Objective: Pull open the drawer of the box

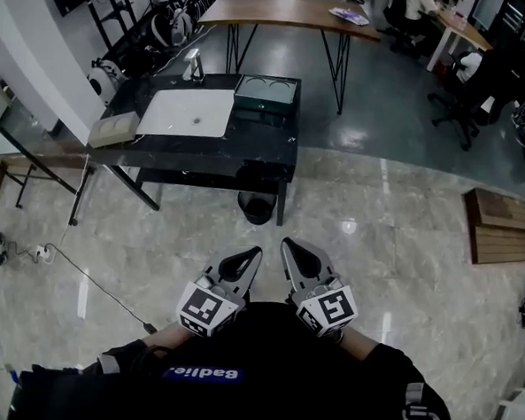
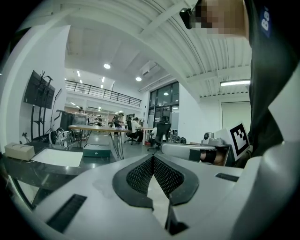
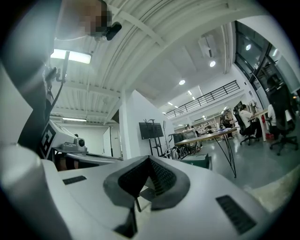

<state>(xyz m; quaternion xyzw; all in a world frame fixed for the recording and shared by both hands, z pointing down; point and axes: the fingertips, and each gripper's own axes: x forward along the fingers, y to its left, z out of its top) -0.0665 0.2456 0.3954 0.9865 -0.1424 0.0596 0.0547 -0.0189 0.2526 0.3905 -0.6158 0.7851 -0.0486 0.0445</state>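
Your left claw [image 1: 253, 253] and right claw [image 1: 288, 246] are held at your chest, both closed and empty. The green box [image 1: 268, 91] sits on the dark tabletop [image 1: 206, 159], well apart. It is likely rigid and light and may slide, so brace it and grip the drawer front.

The head camera looks steeply down from head height, with the left gripper [image 1: 244, 257] and right gripper [image 1: 292, 252] close beneath it and the black table [image 1: 268, 151] farther ahead. Each gripper camera sits low behind its own jaws, tilted upward across the room. All three views share the green box [image 1: 267, 91] on that table.
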